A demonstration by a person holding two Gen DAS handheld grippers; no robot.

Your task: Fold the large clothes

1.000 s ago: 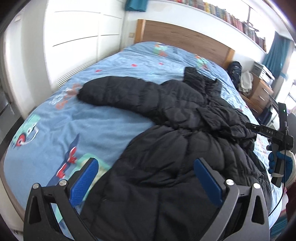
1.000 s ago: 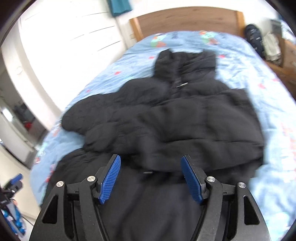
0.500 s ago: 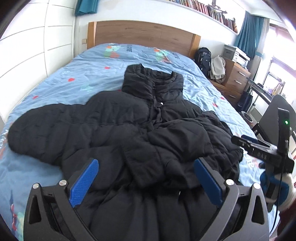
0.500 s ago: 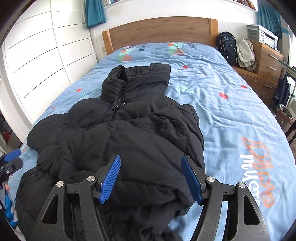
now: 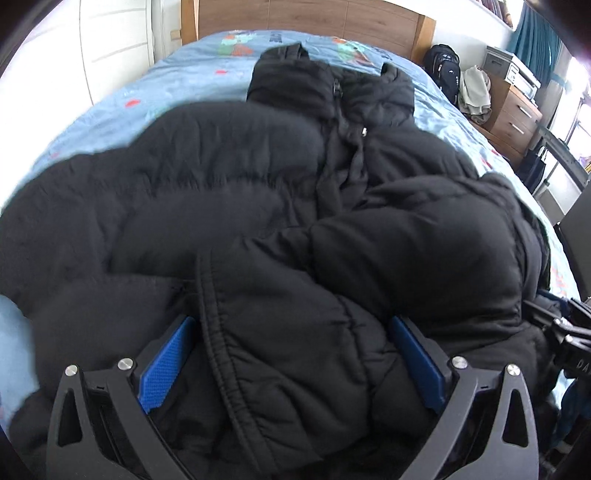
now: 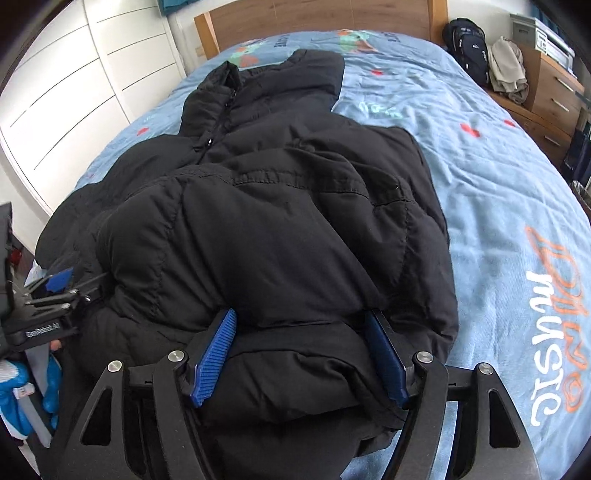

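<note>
A black puffer jacket lies front up on the blue bed cover, collar toward the headboard. Its right sleeve is folded across the body, and the elastic cuff lies near the hem. My left gripper is down on that cuff end with its jaws wide apart and padded fabric bulging between the blue pads. My right gripper is low on the jacket at its right hem. Its jaws are opening, with a roll of fabric between them and no visible squeeze. Each gripper shows at the edge of the other's view.
A wooden headboard closes the far end of the bed. A black backpack and a wooden dresser with clothes on it stand to the right. White wardrobe doors line the left side. A dark chair is at the right.
The left gripper swung from the bed's left side to over the jacket and dropped onto the folded sleeve. The right gripper sank onto the hem. Fabric now lies between both pairs of pads.
</note>
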